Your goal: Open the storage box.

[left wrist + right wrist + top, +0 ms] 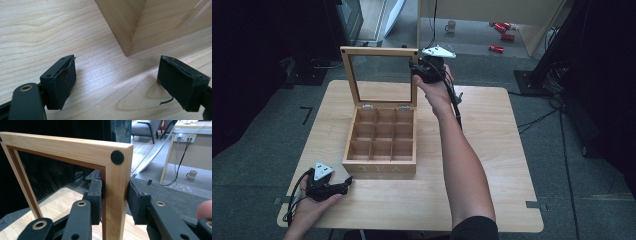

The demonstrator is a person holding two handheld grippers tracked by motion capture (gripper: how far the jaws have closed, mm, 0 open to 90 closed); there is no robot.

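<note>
With the lid [117, 182] clamped by the right gripper [115, 202] and the left gripper [117, 85] gaping idle, the unsteadied box [379, 150] could be tipped.

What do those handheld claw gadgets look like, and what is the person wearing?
Each claw, left and right, is black with two flat padded jaws, brass-ringed screw holes, a grey three-cornered plate on top and a trailing black cable. The person's forearms are bare, with a dark sleeve at the right upper arm.

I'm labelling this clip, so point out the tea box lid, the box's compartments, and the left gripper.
tea box lid [117, 187]: right gripper view, wooden frame side
compartments [383, 132]: high view, centre divider
left gripper [348, 181]: high view, between its fingertips
</note>
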